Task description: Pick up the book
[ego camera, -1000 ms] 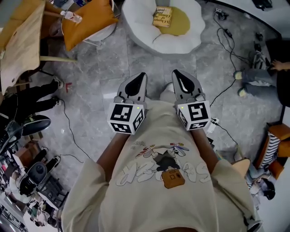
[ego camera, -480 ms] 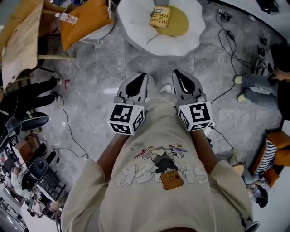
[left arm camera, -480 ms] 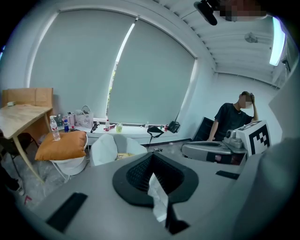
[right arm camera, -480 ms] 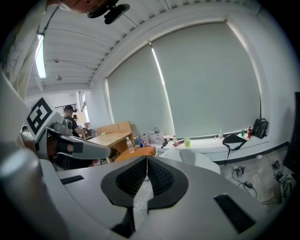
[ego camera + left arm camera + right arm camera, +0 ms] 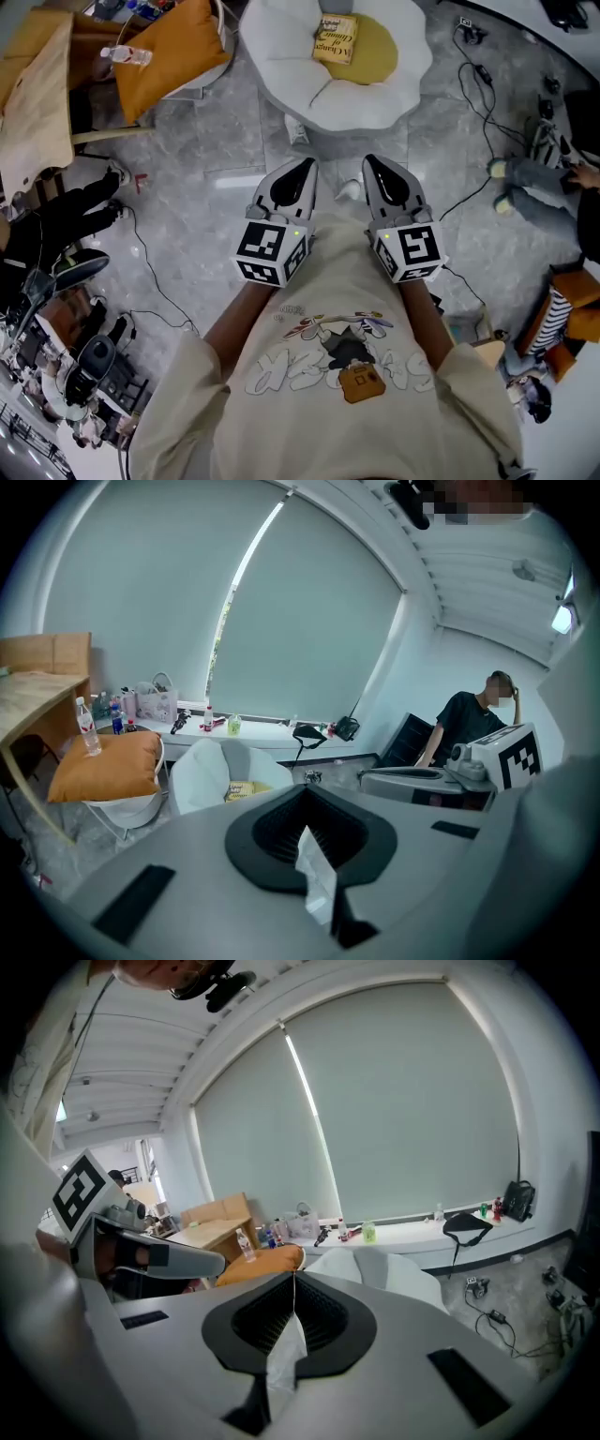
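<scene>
A yellow book point(image 5: 337, 39) lies on a yellow cushion in a round white chair point(image 5: 281, 66) at the top of the head view. My left gripper point(image 5: 302, 167) and right gripper point(image 5: 373, 163) are side by side over the grey floor, pointing at the chair and a short way from its near rim. Both are shut with nothing between the jaws. In the left gripper view the book point(image 5: 242, 788) shows in the chair beyond the closed left gripper point(image 5: 302, 829). In the right gripper view the right gripper point(image 5: 293, 1277) is closed; the white chair point(image 5: 375, 1274) lies beyond it, and the book is hidden.
An orange cushion point(image 5: 169, 47) rests on a seat at the upper left, with a water bottle point(image 5: 127, 54) and a wooden table point(image 5: 37, 103) beside it. Cables point(image 5: 473, 80) trail over the floor on the right. A person's legs point(image 5: 66, 206) reach in from the left; another person point(image 5: 544, 178) sits at the right.
Both grippers have moved forward together towards the white chair, and the gap to its near rim has shrunk. Their jaws stayed closed.
</scene>
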Action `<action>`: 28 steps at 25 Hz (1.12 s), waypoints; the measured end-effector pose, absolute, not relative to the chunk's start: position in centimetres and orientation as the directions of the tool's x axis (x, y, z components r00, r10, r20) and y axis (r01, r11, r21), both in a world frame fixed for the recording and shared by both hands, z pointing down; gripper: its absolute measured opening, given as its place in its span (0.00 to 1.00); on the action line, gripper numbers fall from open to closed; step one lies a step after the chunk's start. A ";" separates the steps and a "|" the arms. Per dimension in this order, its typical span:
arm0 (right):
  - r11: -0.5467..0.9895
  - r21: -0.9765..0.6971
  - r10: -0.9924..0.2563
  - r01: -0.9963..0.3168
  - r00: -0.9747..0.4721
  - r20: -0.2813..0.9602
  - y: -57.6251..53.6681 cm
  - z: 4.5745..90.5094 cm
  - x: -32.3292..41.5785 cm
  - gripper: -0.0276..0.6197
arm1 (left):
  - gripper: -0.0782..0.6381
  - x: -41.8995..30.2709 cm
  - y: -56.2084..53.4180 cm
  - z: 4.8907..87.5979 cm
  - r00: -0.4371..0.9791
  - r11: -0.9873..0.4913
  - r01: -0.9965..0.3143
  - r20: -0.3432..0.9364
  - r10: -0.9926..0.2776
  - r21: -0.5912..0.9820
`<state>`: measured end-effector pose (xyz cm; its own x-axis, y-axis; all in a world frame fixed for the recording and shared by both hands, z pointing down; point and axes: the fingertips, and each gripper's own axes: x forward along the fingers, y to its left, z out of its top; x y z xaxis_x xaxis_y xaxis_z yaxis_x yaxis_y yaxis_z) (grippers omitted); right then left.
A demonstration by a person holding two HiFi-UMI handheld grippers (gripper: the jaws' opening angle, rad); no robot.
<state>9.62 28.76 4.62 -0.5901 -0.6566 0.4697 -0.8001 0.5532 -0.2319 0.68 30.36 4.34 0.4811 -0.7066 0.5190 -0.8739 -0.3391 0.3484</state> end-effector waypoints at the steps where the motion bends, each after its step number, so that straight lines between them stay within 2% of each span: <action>1: 0.541 -0.232 -0.660 -0.808 -0.580 0.478 27.4 4.8 9.1 0.08 | 0.12 0.2 28.9 4.5 0.492 -0.343 -0.867 0.516 -0.701 0.361; 16: 0.441 -0.216 -0.647 -0.871 -0.475 0.596 11.4 7.5 -1.0 0.08 | 0.12 -9.6 11.4 7.8 0.597 -0.390 -0.799 0.529 -0.603 0.458; 22: 0.458 -0.219 -0.624 -0.862 -0.487 0.612 8.7 9.2 -1.2 0.08 | 0.12 -9.8 8.2 9.6 0.594 -0.385 -0.803 0.551 -0.586 0.455; 28: 0.443 -0.277 -0.598 -0.853 -0.511 0.617 4.9 13.5 2.4 0.08 | 0.12 -6.7 5.2 12.9 0.555 -0.343 -0.831 0.593 -0.583 0.439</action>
<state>2.43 4.91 13.55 -0.5108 -0.5983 0.6174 -0.8529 0.4428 -0.2765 -6.67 5.21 12.94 0.5545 -0.5834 0.5935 -0.8305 -0.3434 0.4385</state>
